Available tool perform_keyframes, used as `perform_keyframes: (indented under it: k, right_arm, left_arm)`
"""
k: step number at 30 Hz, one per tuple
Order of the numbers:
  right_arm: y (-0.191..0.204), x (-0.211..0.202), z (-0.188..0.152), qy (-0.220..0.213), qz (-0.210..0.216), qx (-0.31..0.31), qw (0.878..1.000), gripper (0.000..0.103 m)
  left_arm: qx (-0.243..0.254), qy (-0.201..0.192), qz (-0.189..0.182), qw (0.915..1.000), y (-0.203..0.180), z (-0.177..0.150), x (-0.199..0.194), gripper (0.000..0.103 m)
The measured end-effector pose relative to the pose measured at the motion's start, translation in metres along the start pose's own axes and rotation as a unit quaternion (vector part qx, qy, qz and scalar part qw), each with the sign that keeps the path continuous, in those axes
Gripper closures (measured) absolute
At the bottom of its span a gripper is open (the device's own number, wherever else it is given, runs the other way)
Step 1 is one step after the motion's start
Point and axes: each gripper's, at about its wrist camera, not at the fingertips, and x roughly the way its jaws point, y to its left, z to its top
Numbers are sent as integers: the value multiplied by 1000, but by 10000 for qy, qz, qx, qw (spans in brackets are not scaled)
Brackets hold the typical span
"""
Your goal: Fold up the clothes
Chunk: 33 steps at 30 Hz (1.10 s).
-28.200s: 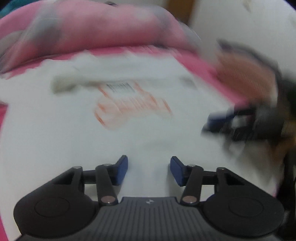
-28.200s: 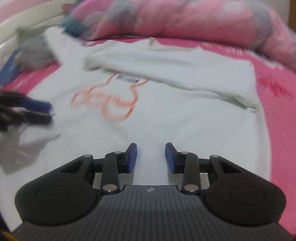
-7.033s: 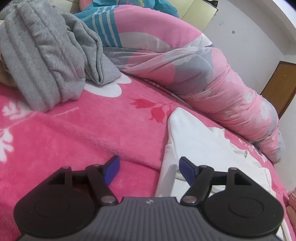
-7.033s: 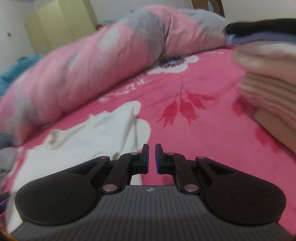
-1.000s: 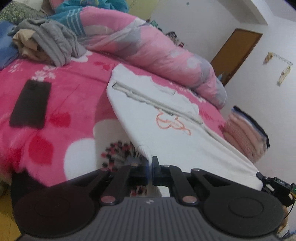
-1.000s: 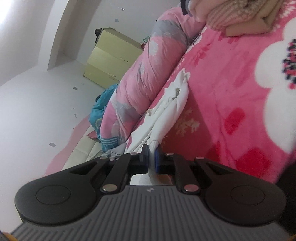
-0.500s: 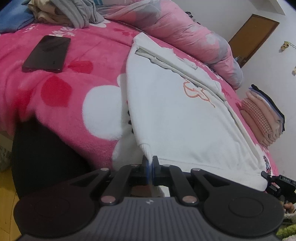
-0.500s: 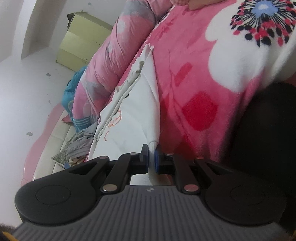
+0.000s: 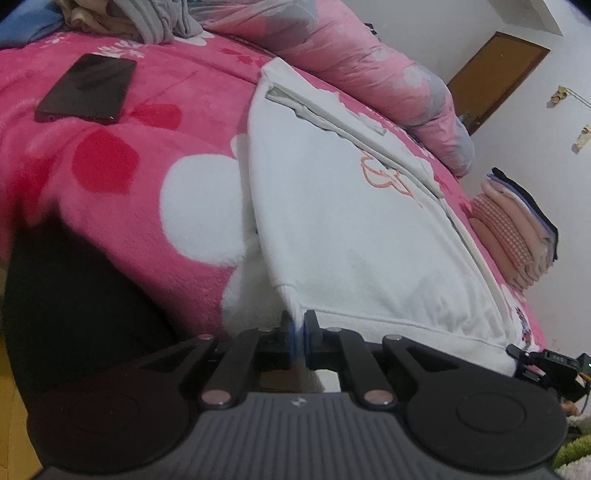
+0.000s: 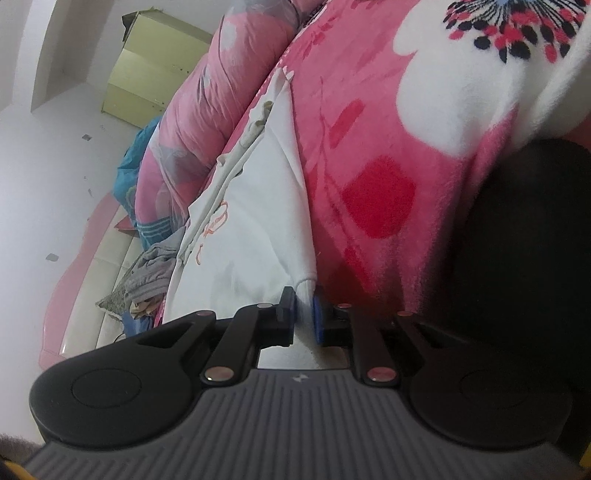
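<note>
**Laid out flat, hem corners being let go**

Spread front-up across the bed now: white sweatshirt (image 9: 351, 221), orange outline print showing, a long folded strip running down its far side, bottom hem drooping just over the near edge of the mattress. A second ago, held up by the hem, tilted and taut off the bed; now lowered and resting on the pink flowered blanket (image 9: 122, 206) along its whole length.

At the hem's one corner, left claw (image 9: 298, 325): nearly together, only just beginning to part, with the cloth's tip running into the narrow slit. At the other corner, right claw (image 10: 303, 314): opening, a clear gap between the blue pads, the white corner sitting loosely in that gap rather than squeezed. Half a second back, both clamped tight on those corners.

Probably the end of the spreading step, then: garment placed and about to be released, ready for a first fold. Worth watching for the overhanging hem sliding off the edge once freed.

Further out: a dark phone (image 9: 86, 88) lying well left of the sweatshirt, a rolled pink quilt (image 9: 351, 51) behind it, a grey garment (image 9: 159, 18) heaped at the far corner, and a folded stack (image 9: 513, 229) to the right.
</note>
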Motion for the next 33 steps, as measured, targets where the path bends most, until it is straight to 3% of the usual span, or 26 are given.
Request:
perform_keyframes:
  k: [3,6,7,13,15,16,17,18,26,33]
  right_arm:
    - [-2,-1,-2,32,20,29,10000,92]
    - [-5,-4,-3,50,51,52,10000,92]
    - [-6,-4,-4,58,52,65,9999,91]
    - [-8,-5,-3,106,27,60,9999,91]
    - [-7,-4,-4,134,18,46,9999,90]
    - [-8,-4,-5,148,19,49,9999,90]
    - [-8,-3,-6,162,21,55,9999,90]
    - [-8,-3,-6,179,32,51,9998,90]
    - [8,-8,-10,175,149,-377,9990,95]
    - [25,-20,-2,-104,577,-497,9970,98]
  left_arm:
    - [1,72,-55,10000,4,-4,3,79]
    - [101,158,-78,9998,6,-9,6,75]
    - [150,186,-61,9997,7,-11,7,70]
    - [287,241,12,9993,11,-16,17,66]
    - [304,268,-51,9992,12,-17,20,67]
    - [315,289,-81,9991,12,-17,21,73]
    - [328,309,-113,9989,12,-18,22,79]
    - [346,327,-146,9988,11,-18,23,93]
    - [463,-28,-223,9987,-3,-16,-3,99]
    - [524,-758,-656,9936,-25,4,-48,99]
